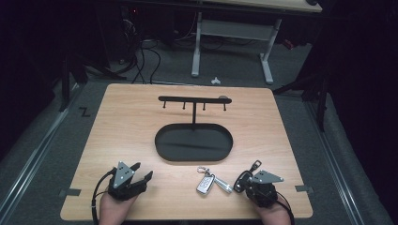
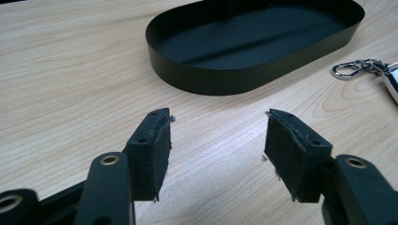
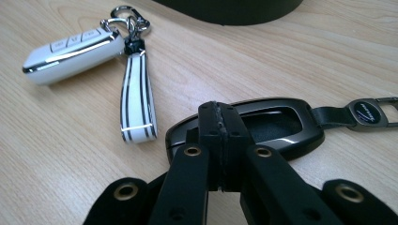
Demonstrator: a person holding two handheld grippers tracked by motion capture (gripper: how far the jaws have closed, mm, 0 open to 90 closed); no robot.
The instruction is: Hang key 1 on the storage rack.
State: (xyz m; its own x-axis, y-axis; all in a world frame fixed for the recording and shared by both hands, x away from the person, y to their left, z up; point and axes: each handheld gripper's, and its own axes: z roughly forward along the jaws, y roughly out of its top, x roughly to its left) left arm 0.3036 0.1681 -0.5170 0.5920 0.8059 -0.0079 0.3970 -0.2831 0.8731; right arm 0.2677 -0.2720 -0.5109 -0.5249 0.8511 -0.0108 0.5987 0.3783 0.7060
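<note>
The right tongs [image 3: 220,117] are pinched shut at the black key [image 3: 277,124], which lies on the table [image 1: 122,122]. The left tongs [image 2: 216,136] gape wide, empty. Both keys are off the rack [image 1: 193,99]; hanging is left.

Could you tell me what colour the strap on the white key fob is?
White strap with dark lengthwise stripes, clearest in the right gripper view.

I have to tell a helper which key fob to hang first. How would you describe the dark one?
Start at the black oval tray mid-table. Nearer the person lie two fobs; the dark key fob is at the right gripper. It is black with a black strap, while the white key fob has a striped strap.
</note>
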